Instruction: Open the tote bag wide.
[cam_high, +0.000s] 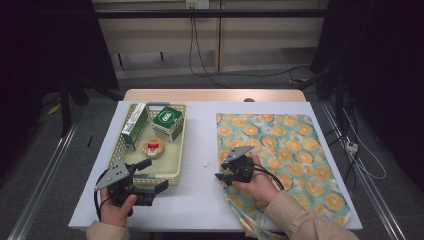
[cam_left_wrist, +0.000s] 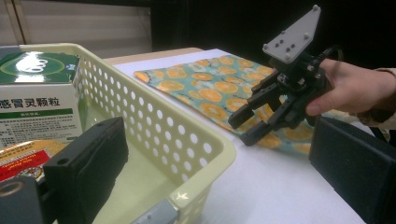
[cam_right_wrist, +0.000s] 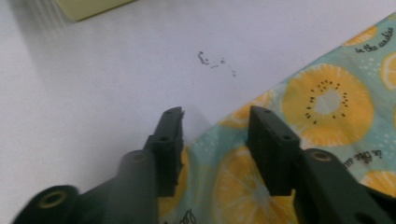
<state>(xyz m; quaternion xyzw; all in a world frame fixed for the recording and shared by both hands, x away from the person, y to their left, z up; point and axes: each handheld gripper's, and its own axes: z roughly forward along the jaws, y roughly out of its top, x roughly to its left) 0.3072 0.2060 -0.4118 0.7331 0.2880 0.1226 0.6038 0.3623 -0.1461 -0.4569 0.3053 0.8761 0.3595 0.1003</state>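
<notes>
Turquoise cloth printed with orange slices, a bag (cam_high: 280, 160), lies flat on the white table (cam_high: 200, 150) in the high view. The right gripper (cam_high: 223, 176) sits on the bag's near-left edge, held by the right hand (cam_high: 260, 185), its tips at the border between fabric and bare table. To that gripper's left, well apart, the left gripper (cam_high: 155, 176) rests in the left hand (cam_high: 117, 205) at the near rim of a pale yellow basket (cam_high: 176, 150); its jaws stand apart, gripping nothing. Beyond it in the basket lie a long green box (cam_high: 134, 126), a square green box (cam_high: 167, 122) and a round tin (cam_high: 153, 147).

Left gripper view: the basket wall (cam_left_wrist: 154, 135) passes between this gripper's two spread jaws, one inside the basket and one outside it over the table. Ahead and to the right, the right gripper (cam_left_wrist: 247, 126) points down at the bag's edge (cam_left_wrist: 205, 88).

Right gripper view: the two jaws straddle the edge of the bag (cam_right_wrist: 322, 102), partly closed, with fabric lying between and under them; a visible gap remains, so the cloth is not pinched.
</notes>
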